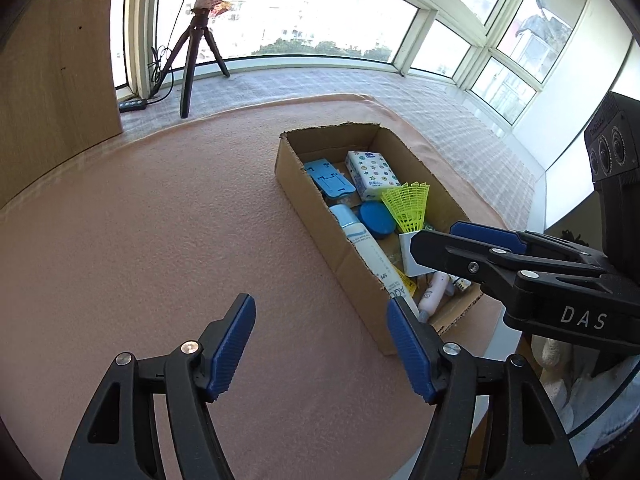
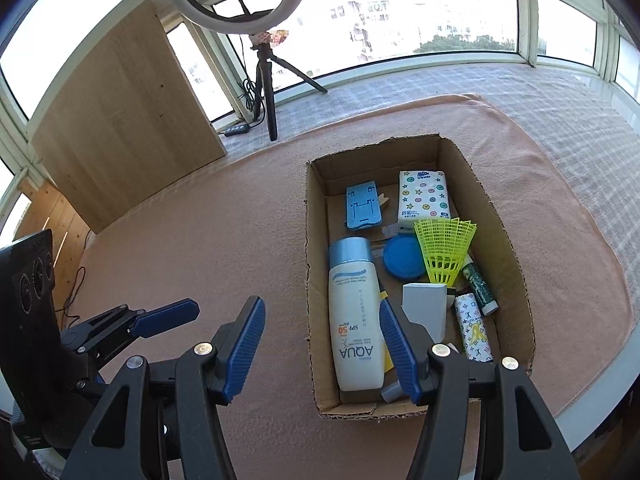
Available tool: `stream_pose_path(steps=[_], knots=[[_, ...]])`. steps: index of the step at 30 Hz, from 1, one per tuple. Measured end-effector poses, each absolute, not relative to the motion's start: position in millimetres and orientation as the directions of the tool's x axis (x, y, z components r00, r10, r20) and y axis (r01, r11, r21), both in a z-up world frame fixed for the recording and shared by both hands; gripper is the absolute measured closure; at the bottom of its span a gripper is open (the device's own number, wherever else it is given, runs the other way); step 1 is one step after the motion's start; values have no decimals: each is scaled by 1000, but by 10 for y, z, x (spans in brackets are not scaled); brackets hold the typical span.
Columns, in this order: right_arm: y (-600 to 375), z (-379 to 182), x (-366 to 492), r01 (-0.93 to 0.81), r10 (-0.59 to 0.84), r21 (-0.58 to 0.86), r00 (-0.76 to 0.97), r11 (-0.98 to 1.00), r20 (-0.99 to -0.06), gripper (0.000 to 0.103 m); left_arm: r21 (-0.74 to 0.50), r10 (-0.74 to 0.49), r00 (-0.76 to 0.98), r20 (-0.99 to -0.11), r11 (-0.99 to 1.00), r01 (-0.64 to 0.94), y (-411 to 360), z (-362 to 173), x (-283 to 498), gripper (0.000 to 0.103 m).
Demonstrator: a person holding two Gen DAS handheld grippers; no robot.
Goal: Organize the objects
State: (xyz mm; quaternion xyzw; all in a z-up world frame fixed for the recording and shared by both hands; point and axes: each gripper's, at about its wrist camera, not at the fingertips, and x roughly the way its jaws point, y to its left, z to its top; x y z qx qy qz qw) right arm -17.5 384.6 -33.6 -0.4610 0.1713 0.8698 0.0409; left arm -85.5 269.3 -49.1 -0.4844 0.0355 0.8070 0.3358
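Note:
An open cardboard box (image 2: 504, 236) (image 1: 308, 216) stands on the pink cloth. It holds a white AQUA sunscreen bottle (image 2: 354, 312) (image 1: 370, 252), a blue phone stand (image 2: 362, 210), a tissue pack (image 2: 424, 198), a blue round lid (image 2: 402, 258), a yellow shuttlecock (image 2: 444, 248) (image 1: 408, 206), a white box (image 2: 424, 304) and small tubes (image 2: 476, 332). My left gripper (image 1: 320, 320) is open and empty over the cloth, left of the box. My right gripper (image 2: 322, 320) is open and empty above the box's near left wall; it also shows in the left wrist view (image 1: 448, 240).
A ring light on a tripod (image 2: 266, 80) and a wooden board (image 2: 120, 120) stand at the back left by the windows. A checked cloth (image 2: 540, 96) lies behind the pink cloth (image 2: 200, 220). The table edge runs at the right (image 2: 600, 384).

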Motion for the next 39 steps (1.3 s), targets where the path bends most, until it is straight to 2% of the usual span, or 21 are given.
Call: stream_pose_path(steps=[11, 15, 23, 31, 39], knots=[[3090, -234, -291, -110, -114, 219, -591, -969, -799, 45, -225, 413, -428, -804, -877, -425, 1693, -322, -851, 30], [2824, -201, -313, -70, -136, 220, -595, -973, -792, 39, -205, 363, -476, -801, -913, -352, 1319, -259, -829, 29], [2369, -214, -320, -9, -148, 189, -589, -982, -794, 39, -175, 270, -524, -808, -959, -223, 642, -233, -696, 29], [2039, -173, -276, 36, -134, 141, -602, -989, -787, 38, -165, 203, -555, -807, -979, -118, 167, -210, -501, 29], [1808, -136, -231, 62, -121, 105, -613, -993, -781, 37, -150, 171, -578, -798, -985, -84, -56, -161, -361, 29]])
